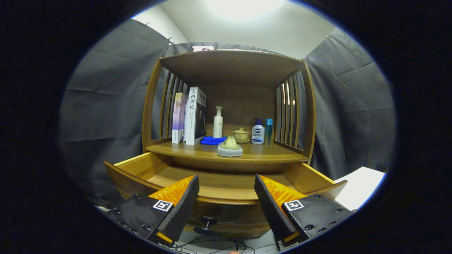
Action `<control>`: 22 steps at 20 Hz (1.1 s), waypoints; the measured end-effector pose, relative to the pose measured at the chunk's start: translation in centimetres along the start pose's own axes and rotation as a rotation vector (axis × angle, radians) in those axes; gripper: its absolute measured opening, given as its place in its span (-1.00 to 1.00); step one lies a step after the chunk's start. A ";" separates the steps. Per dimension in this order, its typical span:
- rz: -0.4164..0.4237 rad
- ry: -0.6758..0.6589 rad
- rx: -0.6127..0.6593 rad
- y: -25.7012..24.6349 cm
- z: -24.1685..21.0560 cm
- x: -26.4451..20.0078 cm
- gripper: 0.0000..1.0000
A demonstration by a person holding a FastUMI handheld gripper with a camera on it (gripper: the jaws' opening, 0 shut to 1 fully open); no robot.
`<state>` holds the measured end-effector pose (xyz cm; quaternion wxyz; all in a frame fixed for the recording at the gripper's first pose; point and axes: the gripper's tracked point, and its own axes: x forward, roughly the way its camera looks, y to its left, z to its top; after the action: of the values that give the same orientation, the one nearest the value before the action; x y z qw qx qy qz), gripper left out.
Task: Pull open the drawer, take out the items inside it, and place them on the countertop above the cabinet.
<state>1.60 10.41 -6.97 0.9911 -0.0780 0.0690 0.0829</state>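
The drawer (pixel 226 183) stood pulled open below the bench (pixel 261 153), its wooden floor showing bare where I could see it. The claw (pixel 226 183) hung spread wide and gripping nothing, its fingers (pixel 185 203) just in front of the drawer's front edge, above the dark knob (pixel 208 221). On the bench sat a small pale teapot (pixel 230 145), with books (pixel 190 116), a blue cloth (pixel 213 140), a lidded cup (pixel 241 135) and bottles (pixel 257 131) behind it.
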 end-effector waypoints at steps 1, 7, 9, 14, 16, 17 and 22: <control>0.001 0.007 0.001 0.2 -0.6 -0.2 0.97; -0.009 -0.035 0.025 0.5 -1.3 -1.9 0.96; 0.003 -0.014 0.023 0.9 -2.6 -2.6 0.96; 0.023 0.087 0.026 2.0 -6.8 -3.0 0.97; 0.025 0.118 0.031 2.4 -7.9 -2.3 0.97; 0.023 0.132 0.034 2.5 -8.2 -2.2 0.97; -0.011 0.183 0.061 2.4 -9.8 -0.9 0.96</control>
<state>-0.88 11.00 -16.78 0.9830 -0.0553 0.1616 0.0679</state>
